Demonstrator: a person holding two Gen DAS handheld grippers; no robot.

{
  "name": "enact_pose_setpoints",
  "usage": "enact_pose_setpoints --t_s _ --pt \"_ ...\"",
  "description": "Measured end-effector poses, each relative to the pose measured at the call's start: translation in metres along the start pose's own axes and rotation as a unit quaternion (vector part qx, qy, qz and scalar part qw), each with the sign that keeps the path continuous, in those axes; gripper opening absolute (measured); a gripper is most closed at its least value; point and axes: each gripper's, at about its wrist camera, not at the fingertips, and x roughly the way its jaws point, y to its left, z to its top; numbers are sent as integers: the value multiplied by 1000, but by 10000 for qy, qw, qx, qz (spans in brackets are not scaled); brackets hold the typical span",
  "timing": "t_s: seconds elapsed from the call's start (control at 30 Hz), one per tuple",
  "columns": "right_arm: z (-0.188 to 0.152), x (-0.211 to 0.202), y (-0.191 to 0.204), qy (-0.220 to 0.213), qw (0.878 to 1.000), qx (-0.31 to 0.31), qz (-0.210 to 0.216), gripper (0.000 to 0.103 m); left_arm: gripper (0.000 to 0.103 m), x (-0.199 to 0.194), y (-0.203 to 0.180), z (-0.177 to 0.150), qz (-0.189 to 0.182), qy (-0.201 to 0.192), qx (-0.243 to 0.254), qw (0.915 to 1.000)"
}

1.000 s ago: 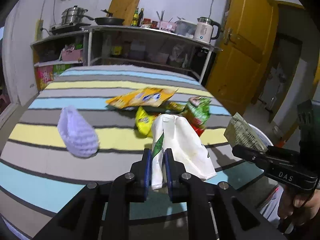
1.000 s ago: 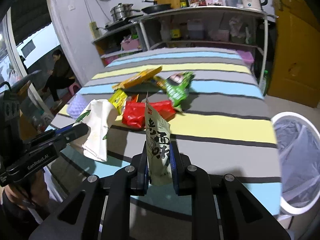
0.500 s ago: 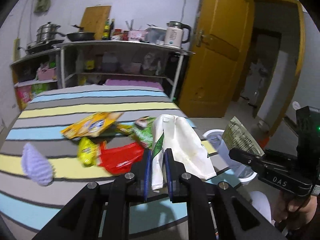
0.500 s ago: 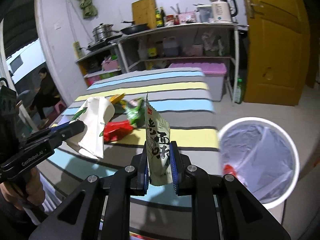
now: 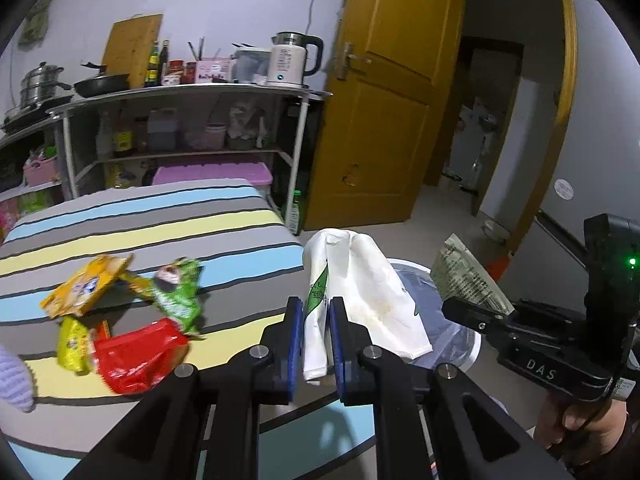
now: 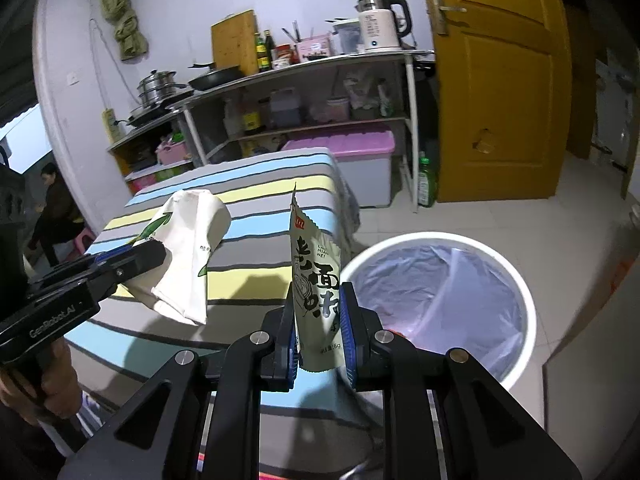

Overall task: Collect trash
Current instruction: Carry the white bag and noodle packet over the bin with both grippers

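Note:
My left gripper [image 5: 315, 338] is shut on a white paper bag with green print [image 5: 360, 296], held above the table's right edge; the bag also shows in the right wrist view [image 6: 188, 248]. My right gripper [image 6: 318, 340] is shut on a grey-green noodle seasoning packet [image 6: 314, 276], held upright just left of the white trash bin [image 6: 440, 296] with a clear liner. In the left wrist view the packet [image 5: 468, 276] and right gripper sit over the bin [image 5: 448, 320]. Yellow [image 5: 86, 284], green [image 5: 178, 292] and red [image 5: 136, 354] wrappers lie on the striped table [image 5: 140, 220].
A purple knitted item [image 5: 12, 376] lies at the table's left edge. A metal shelf rack [image 6: 304, 92] with kettle, pans and bottles stands behind, a pink-lidded box [image 6: 352, 160] beneath. A yellow door [image 6: 500, 80] is at right. A person [image 6: 52, 212] sits far left.
Both grippers have swung right with their loads, from over the table to the table's edge beside the bin. The bin now fills the right wrist view's right side.

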Motion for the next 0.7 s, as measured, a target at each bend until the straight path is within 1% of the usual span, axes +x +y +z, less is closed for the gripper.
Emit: enact_pose_setpoints --t_s 0.37,0.7 --pt "-4 1 -37 21 9994 272 -229 19 14 33 -32 2 -217 169 253 9993" --pt "-6 11 -67 170 9977 512 -402 19 14 72 -55 4 -400 429 446 9973"
